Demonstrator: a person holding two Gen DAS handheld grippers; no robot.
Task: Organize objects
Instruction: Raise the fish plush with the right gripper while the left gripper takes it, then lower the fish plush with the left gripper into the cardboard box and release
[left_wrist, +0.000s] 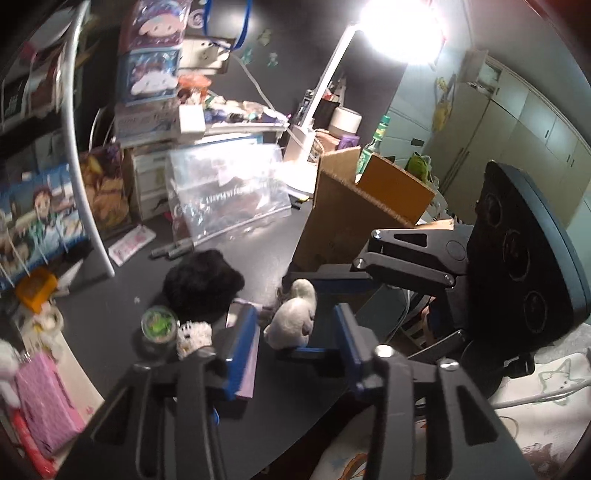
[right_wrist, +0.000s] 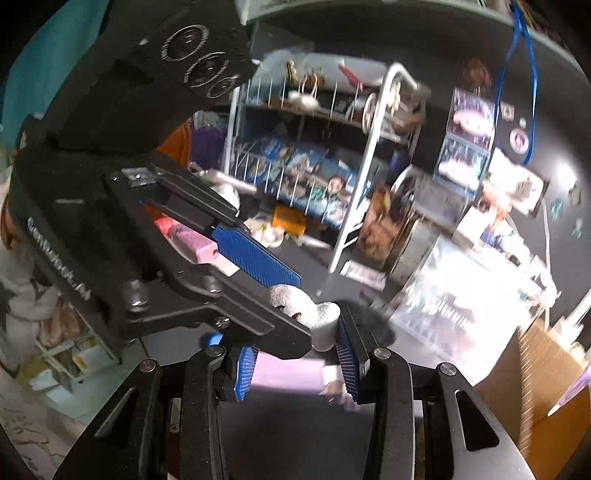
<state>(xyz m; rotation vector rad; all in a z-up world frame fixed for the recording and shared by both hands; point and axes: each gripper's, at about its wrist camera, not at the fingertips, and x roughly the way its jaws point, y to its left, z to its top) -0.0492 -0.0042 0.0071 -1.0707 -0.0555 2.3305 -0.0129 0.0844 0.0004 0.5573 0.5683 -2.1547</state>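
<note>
Plush toy (left_wrist: 291, 321), small and white, lies on the dark tabletop (left_wrist: 229, 258) between the spread blue fingers of the left hand-held gripper (left_wrist: 295, 339), which is released around it without contact visible. The right hand-held gripper (left_wrist: 325, 280) reaches in from the far side; whether it is clenched or released cannot be told from either view. A black furry item (left_wrist: 201, 282) sits just beside the toy, and an open cardboard box (left_wrist: 354, 206) stands near, behind it. Recommended procedure: centre the toy between the pads, clench gently across its body, exclude the pink strip (right_wrist: 286, 374) lying under the fingers, then lift clear.
</note>
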